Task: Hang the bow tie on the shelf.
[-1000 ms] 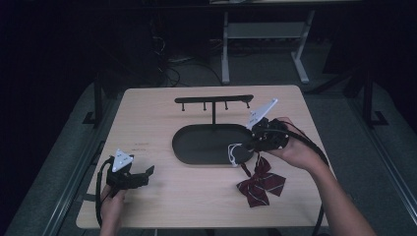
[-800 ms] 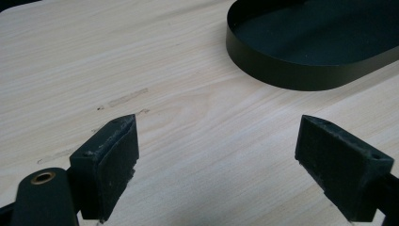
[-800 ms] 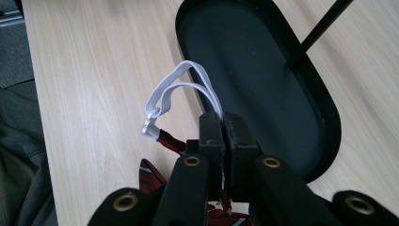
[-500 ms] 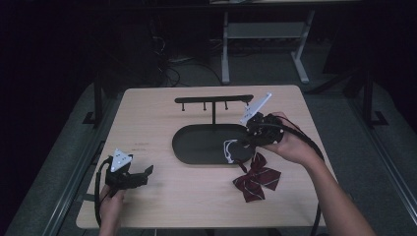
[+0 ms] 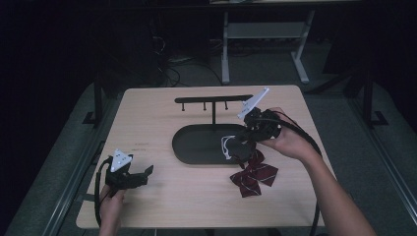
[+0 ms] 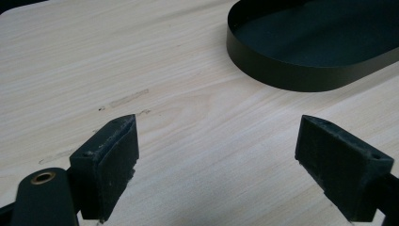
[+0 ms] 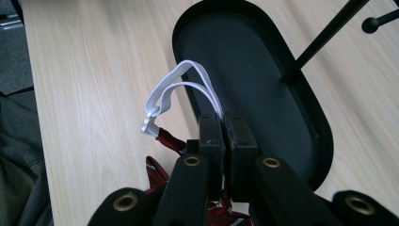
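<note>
A dark red striped bow tie [image 5: 254, 173] hangs by its white elastic strap [image 7: 181, 89], its lower end resting on the wooden table [image 5: 196, 196] at about five o'clock from the black oval tray [image 5: 196, 145]. The right gripper [image 7: 223, 123] has its jaws pinched shut on that strap, the loop standing clear above the tray's near rim, which looks like a way to lift the tie by the band and keep the loop open. Behind the tray, at twelve o'clock, a black peg rack [image 5: 212, 100] stands on its post, a likely place to hang the loop. At about eight o'clock from the tray the left gripper [image 5: 132, 178] rests low by the table's near edge, jaws spread wide and holding nothing, seemingly waiting.
</note>
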Tool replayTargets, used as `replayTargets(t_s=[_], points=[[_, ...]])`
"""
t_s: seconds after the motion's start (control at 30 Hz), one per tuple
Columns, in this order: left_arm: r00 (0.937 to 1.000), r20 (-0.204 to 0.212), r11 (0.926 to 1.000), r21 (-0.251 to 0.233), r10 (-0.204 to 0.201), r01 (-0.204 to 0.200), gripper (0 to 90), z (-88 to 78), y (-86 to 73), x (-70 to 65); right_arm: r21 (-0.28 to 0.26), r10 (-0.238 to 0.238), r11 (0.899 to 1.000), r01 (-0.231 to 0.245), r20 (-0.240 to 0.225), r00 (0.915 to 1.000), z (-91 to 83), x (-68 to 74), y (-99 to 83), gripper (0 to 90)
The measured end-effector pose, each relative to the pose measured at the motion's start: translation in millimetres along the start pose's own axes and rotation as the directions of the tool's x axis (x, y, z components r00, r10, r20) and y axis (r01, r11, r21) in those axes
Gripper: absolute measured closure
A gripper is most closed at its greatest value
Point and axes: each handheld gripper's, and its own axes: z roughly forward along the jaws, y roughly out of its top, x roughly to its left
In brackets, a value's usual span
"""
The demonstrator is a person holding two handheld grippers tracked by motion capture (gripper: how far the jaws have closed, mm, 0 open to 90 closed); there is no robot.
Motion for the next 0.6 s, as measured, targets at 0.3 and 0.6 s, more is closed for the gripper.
replayTargets(t_s=[0.3, 0.6], points=[[1.0000, 0.001, 1.0000, -0.004, -0.007, 0.007, 13.5, 0.1, -0.4, 0.4, 0.009, -0.006, 1.000, 0.006, -0.004, 1.0000, -0.8, -3.4, 9.2, 86.8], [0.9999, -0.001, 0.9999, -0.003, -0.010, 0.010, 13.5, -0.6, -0.6, 1.7, 0.019, -0.021, 1.000, 0.021, -0.004, 0.9998, 0.2, -10.2, 20.3, 86.8]])
